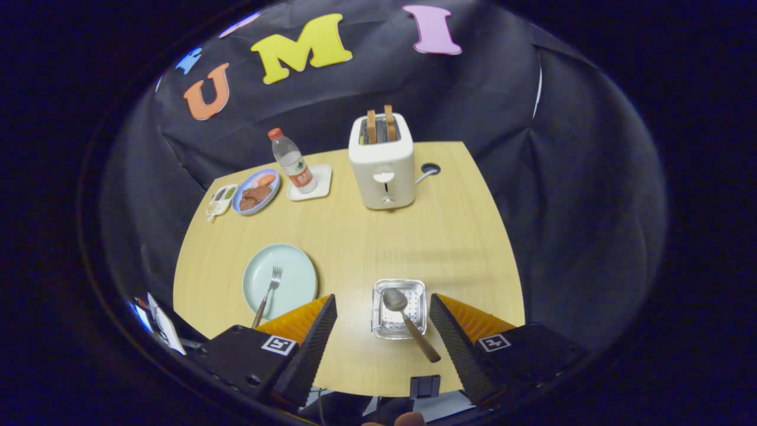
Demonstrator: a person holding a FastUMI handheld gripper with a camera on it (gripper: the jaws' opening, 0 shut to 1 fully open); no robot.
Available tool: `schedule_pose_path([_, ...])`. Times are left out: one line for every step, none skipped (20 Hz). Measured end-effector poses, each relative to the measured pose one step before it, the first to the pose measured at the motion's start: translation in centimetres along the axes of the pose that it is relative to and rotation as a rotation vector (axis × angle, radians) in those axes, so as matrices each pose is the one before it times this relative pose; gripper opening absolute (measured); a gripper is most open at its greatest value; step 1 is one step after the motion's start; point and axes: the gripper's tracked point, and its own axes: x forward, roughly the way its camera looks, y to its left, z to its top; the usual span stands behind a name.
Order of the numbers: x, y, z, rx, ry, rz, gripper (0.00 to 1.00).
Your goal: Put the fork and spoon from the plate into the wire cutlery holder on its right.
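My gripper, jaws wide open and empty, above the bench: spoon in wire cutlery holder between them; fork on plate leftward.

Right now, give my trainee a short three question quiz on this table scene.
1. True or false: the fork lies on the plate.
2. Where is the spoon? A: on the plate; B: in the wire cutlery holder; C: held by the tongs.
3. In one word, how do the tongs stand?

Key: 1 true. 2 B, its bowl inside, its handle leaning out over the rim toward the tongs. 3 open, holding nothing.
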Motion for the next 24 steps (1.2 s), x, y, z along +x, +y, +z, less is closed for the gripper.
schedule_pose_path([-0.613,1.010,0.460,-0.02007,-0.03703,0.00092,0.96])
schedule_pose_path([-0.609,1.273,0.158,-0.01867,-0.03071,0.00670,0.96])
schedule_pose_path([-0.534,1.359,0.114,-0.01681,-0.02427,0.00926,0.96])
schedule_pose_path([-0.330,1.401,0.067,-0.01360,-0.01957,0.00973,0.96])
schedule_pose_path([-0.044,1.537,-0.061,-0.00747,-0.02011,0.00701,0.96])
schedule_pose_path([0.133,1.510,-0.164,-0.00461,-0.01322,0.01262,0.96])
schedule_pose_path([0.182,1.452,-0.493,0.00494,-0.00120,0.00787,0.96])
schedule_pose_path([0.366,1.573,-0.663,0.00795,0.00679,0.01209,0.96])
schedule_pose_path([0.402,1.426,-0.930,0.00748,0.01262,0.00558,0.96])
schedule_pose_path([0.694,1.390,-0.764,0.00953,0.01189,0.00664,0.96])
schedule_pose_path([0.726,1.453,-0.684,0.00194,0.00871,0.00394,0.96])
schedule_pose_path([0.653,1.293,-0.670,-0.00160,0.01046,0.00167,0.96])
schedule_pose_path([0.779,1.227,-0.641,-0.00578,0.00882,-0.00313,0.96])
schedule_pose_path([0.844,1.311,-0.578,-0.00576,0.00410,0.00218,0.96])
schedule_pose_path([0.949,1.160,-0.578,-0.00482,0.00779,-0.00155,0.96])
schedule_pose_path([0.858,1.036,-0.581,0.00033,0.00926,-0.00027,0.96])
schedule_pose_path([0.905,0.819,-0.522,0.00193,0.00416,-0.00576,0.96])
schedule_pose_path([0.841,0.677,-0.521,0.00485,0.00644,-0.01861,0.96])
schedule_pose_path([1.033,0.582,-0.549,0.01122,0.00959,-0.00879,0.96])
schedule_pose_path([1.147,0.559,-0.565,0.01152,0.01273,-0.01144,0.96])
schedule_pose_path([1.129,0.340,-0.481,0.00487,0.01465,-0.00954,0.96])
schedule_pose_path([1.027,0.494,-0.535,-0.00046,0.01360,-0.00600,0.97])
schedule_pose_path([0.902,0.394,-0.441,-0.00375,0.01354,-0.00627,0.97])
schedule_pose_path([1.021,0.154,-0.575,-0.00396,0.01052,-0.00711,0.96])
